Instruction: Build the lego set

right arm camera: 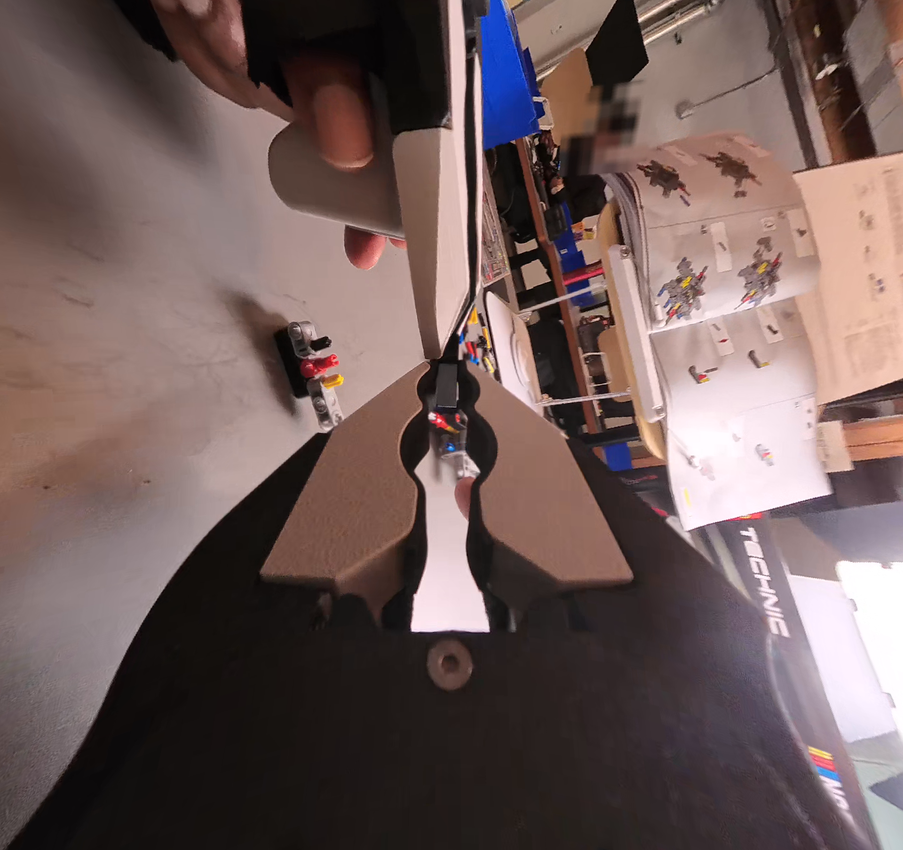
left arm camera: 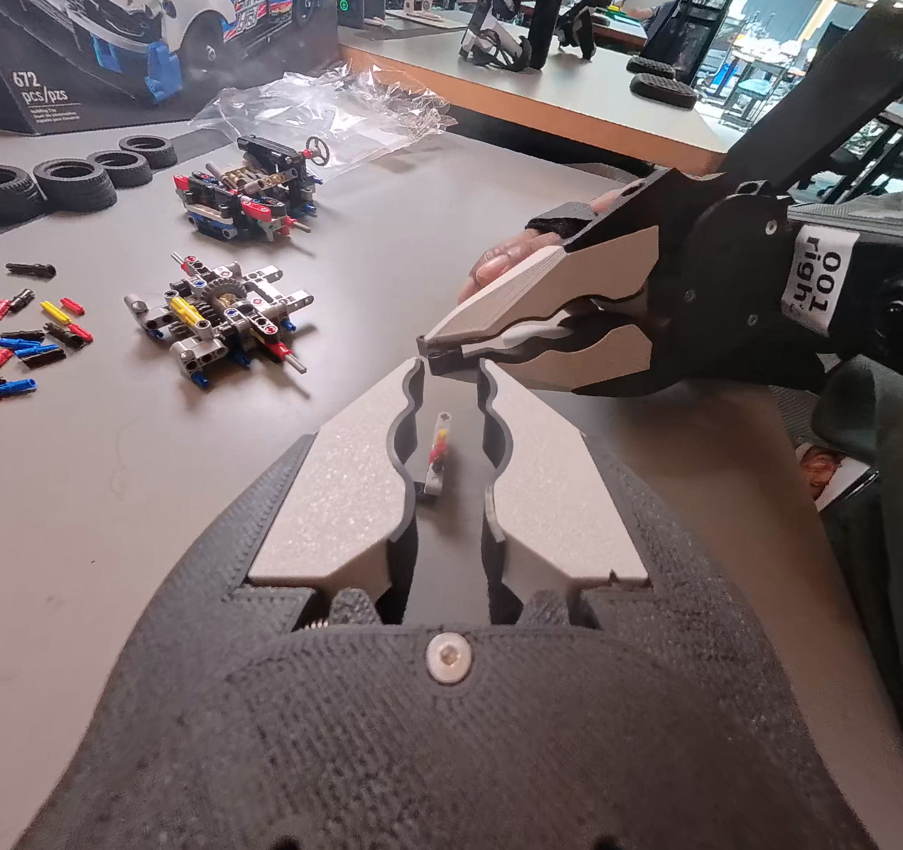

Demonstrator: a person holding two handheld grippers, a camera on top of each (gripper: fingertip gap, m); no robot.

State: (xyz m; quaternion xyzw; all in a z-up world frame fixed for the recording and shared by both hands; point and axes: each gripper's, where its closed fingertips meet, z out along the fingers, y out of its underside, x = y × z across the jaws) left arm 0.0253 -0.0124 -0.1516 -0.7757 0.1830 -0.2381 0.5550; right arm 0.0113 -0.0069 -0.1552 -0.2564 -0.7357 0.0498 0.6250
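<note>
My right gripper (right arm camera: 447, 372) is shut on a small black piece (right arm camera: 447, 389) at its fingertips. In the left wrist view it reaches in from the right (left arm camera: 442, 345) and holds the black piece (left arm camera: 452, 365) between the tips of my left gripper (left arm camera: 449, 367). My left gripper is open; its pads stand on either side of the piece, with a slit showing on the left side. A small assembly with a grey beam and red and yellow pins (left arm camera: 437, 455) lies on the grey table (left arm camera: 146, 484) under my left fingers. It also shows in the right wrist view (right arm camera: 312, 372).
Two larger brick assemblies (left arm camera: 249, 191) (left arm camera: 220, 318) sit on the table to the left. Several black tyres (left arm camera: 73, 182) and loose coloured pins (left arm camera: 44, 333) lie at the far left. A set box (left arm camera: 122, 20) and a clear bag (left arm camera: 332, 108) are behind. An open instruction booklet (right arm camera: 723, 313) stands nearby. My left and right fingertips are right by each other.
</note>
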